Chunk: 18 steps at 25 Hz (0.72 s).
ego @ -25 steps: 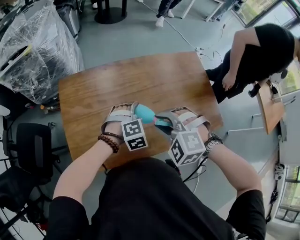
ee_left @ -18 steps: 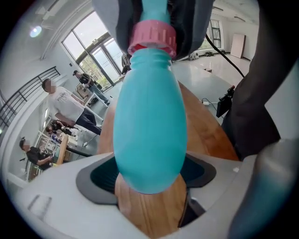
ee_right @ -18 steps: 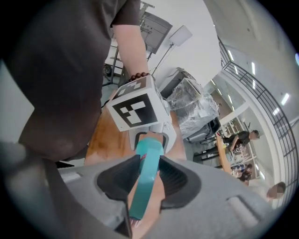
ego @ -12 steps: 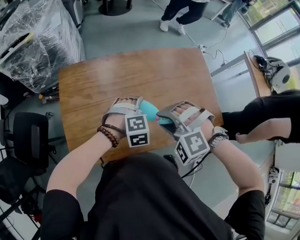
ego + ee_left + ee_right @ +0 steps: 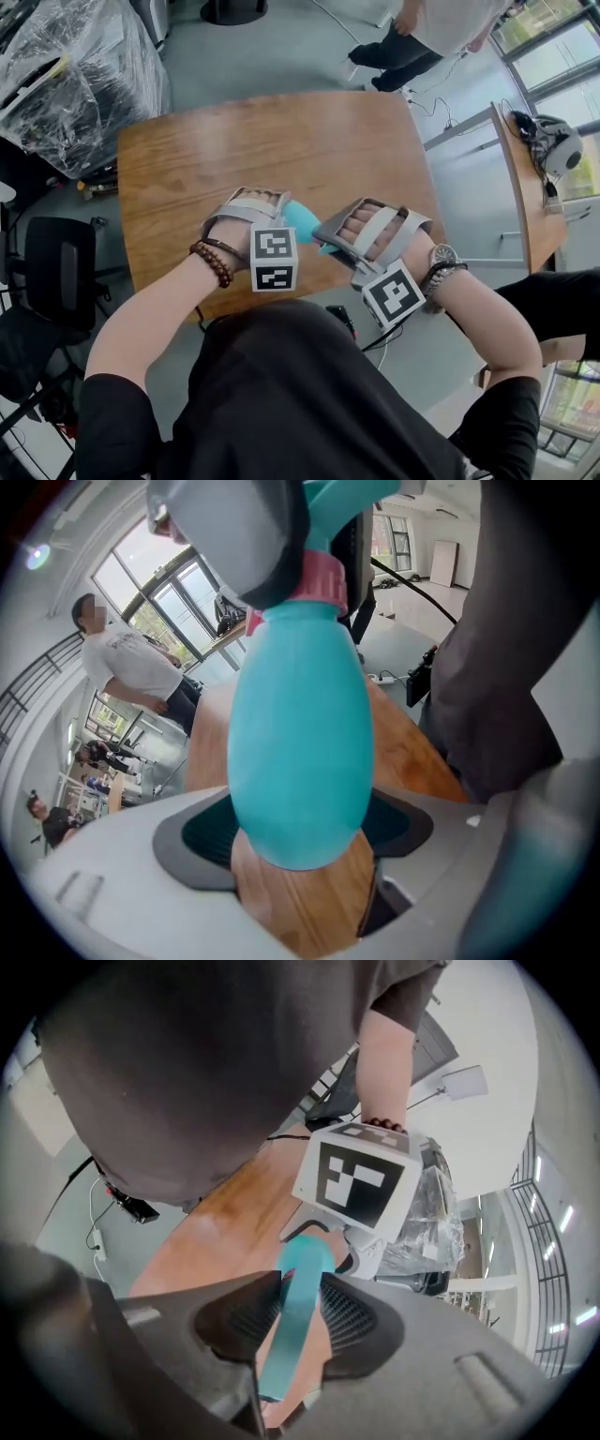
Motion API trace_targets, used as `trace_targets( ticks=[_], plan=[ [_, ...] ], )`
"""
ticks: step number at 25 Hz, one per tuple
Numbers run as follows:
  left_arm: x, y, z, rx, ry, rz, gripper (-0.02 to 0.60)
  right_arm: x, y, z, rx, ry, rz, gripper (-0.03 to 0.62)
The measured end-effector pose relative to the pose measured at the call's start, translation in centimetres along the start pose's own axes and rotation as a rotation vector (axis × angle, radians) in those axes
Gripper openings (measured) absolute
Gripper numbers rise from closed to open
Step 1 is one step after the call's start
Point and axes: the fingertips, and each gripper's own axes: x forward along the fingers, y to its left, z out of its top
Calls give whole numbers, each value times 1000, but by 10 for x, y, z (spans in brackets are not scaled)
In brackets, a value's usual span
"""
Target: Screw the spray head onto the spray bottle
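Evidently threading is under way: the right gripper (image 5: 298, 1324), fingers pinching the spray head (image 5: 302, 1279), has rolled round while the left gripper (image 5: 300, 832) clamps the spray bottle (image 5: 295, 752) between its fingers over the bench (image 5: 281, 150).

No legible text, brand, number or sign on anything in view

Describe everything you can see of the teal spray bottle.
The smooth teal plastic egg-shaped spray bottle is clamped by its rounded base between the left tool's dark pads, above the brown wooden table. A pink collar rings its neck, where the teal spray head held by the right tool meets it.
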Motion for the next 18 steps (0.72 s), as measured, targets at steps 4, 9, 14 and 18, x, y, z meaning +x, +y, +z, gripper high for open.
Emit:
trace_targets(
  ticks=[4, 9, 14, 18],
  plan=[
    [-2, 7, -2, -41, -11, 28, 418, 1, -6, -7, 124, 2, -6, 120],
    [-4, 20, -6, -113, 12, 100, 410, 6, -20, -17, 558, -51, -14, 120],
    [3, 31, -13, -149, 54, 175, 407, 14, -28, -33, 1026, -79, -25, 120],
    [6, 37, -18, -154, 91, 239, 407, 21, -26, -45, 1394, -120, -20, 120]
  ],
)
